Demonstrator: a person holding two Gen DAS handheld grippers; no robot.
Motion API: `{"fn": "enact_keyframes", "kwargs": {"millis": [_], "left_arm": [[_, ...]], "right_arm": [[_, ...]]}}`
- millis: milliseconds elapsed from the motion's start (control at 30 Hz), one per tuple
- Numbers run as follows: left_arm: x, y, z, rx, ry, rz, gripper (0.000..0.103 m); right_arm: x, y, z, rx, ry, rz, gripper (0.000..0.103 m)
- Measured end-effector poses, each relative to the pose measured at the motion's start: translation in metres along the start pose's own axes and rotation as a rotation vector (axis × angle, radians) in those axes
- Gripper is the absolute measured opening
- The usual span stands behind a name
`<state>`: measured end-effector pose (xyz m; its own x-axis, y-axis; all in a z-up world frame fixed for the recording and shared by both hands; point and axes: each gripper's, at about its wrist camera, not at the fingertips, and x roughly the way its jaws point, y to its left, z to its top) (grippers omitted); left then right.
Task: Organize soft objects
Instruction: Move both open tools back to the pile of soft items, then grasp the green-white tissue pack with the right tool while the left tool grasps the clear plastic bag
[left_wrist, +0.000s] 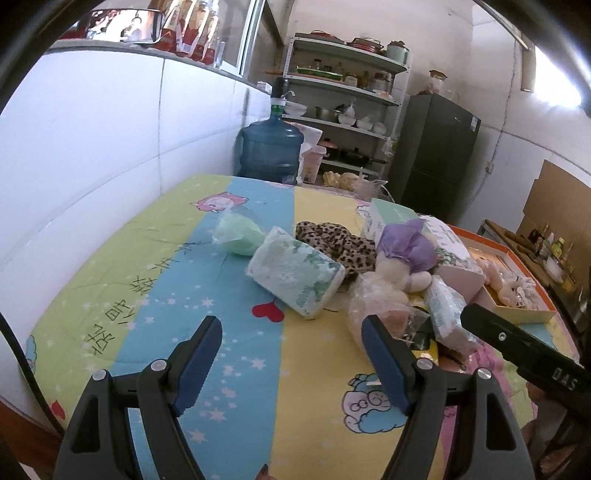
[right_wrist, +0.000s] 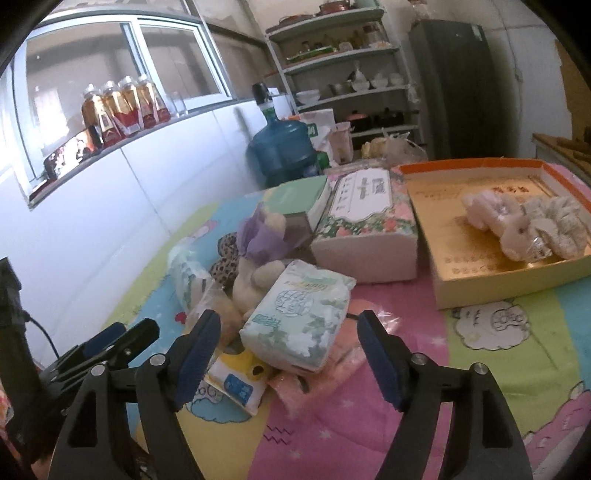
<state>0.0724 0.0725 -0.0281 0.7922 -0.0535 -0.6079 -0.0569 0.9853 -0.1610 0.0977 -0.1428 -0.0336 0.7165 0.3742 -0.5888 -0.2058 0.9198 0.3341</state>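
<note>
A heap of soft things lies on the cartoon-print cloth (left_wrist: 155, 295): a floral tissue pack (left_wrist: 295, 271), a leopard-print cloth (left_wrist: 334, 242), a green bagged item (left_wrist: 238, 234), a plush toy with purple fabric (left_wrist: 404, 254) and a crinkly bagged item (left_wrist: 380, 302). My left gripper (left_wrist: 291, 328) is open and empty, just short of the heap. My right gripper (right_wrist: 290, 325) is open, its fingers on either side of a second floral tissue pack (right_wrist: 301, 317). An orange-rimmed box (right_wrist: 476, 280) holds a plush rabbit (right_wrist: 517, 236) and scrunchies (right_wrist: 565, 221).
Two tissue boxes (right_wrist: 364, 225) stand beside the orange box. A small yellow-and-blue pack (right_wrist: 236, 380) and a pink pack (right_wrist: 314, 384) lie under the tissue pack. Behind the table are a blue water jug (left_wrist: 269, 147), shelves (left_wrist: 343, 96) and a dark fridge (left_wrist: 436, 155). A white wall is on the left.
</note>
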Motion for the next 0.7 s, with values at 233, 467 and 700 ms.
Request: {"fn": "enact_keyframes", "kwargs": {"millis": [233,467,700], "left_arm": [[0.005,0.016,0.002,-0.029,0.008,0.000,0.078],[0.007,0.021,0.001,-0.032,0.012,-0.008,0.078],[0.010,0.025,0.001,-0.037,0.018,-0.015,0.078]], "right_arm": [[0.012,0.004,0.002,0.010,0.013,-0.018,0.078],[0.020,0.001,0.001,0.028,0.029,-0.036,0.078],[0.028,0.000,0.002,0.033,0.057,-0.066,0.078]]}}
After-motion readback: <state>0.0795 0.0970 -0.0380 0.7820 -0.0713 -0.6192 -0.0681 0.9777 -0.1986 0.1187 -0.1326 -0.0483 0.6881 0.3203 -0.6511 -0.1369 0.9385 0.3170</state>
